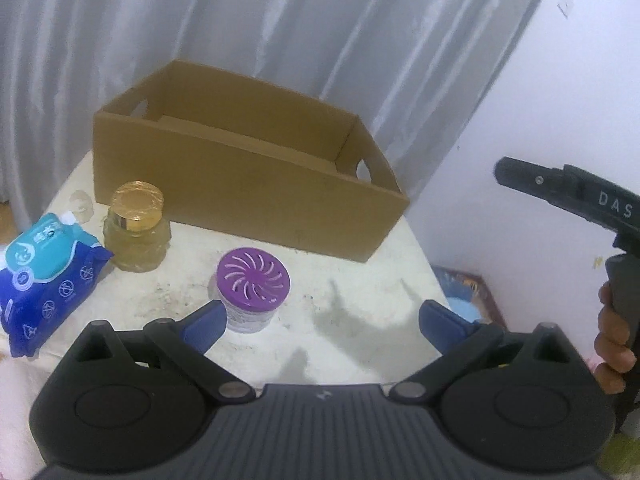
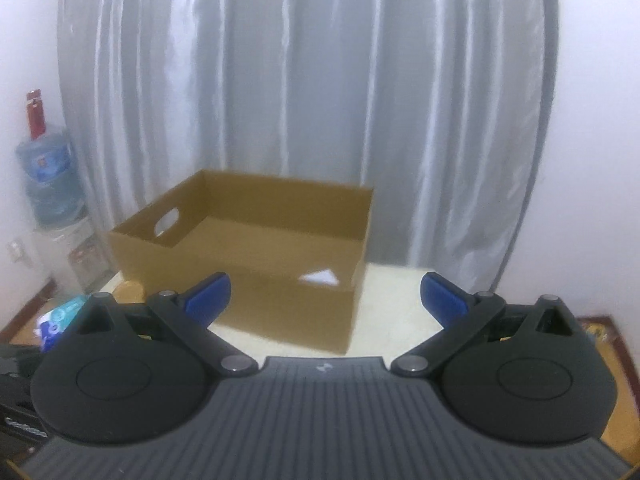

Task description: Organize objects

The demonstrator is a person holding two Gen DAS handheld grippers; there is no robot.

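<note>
Left claw [image 1: 320, 318] wide open, empty; right claw [image 2: 325, 298] likewise. Freshener [image 1: 253, 289] near surface [image 1: 360, 280] front edge, box [image 1: 240, 176] at back. Risk: off-centre closing tips freshener, knocks jar [image 1: 137, 232].

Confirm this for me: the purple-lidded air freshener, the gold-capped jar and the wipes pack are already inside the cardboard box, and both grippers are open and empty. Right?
Not quite. The left wrist view shows the air freshener, jar and wipes pack on the table, in front of the cardboard box. The left gripper and right gripper are open and empty.
</note>
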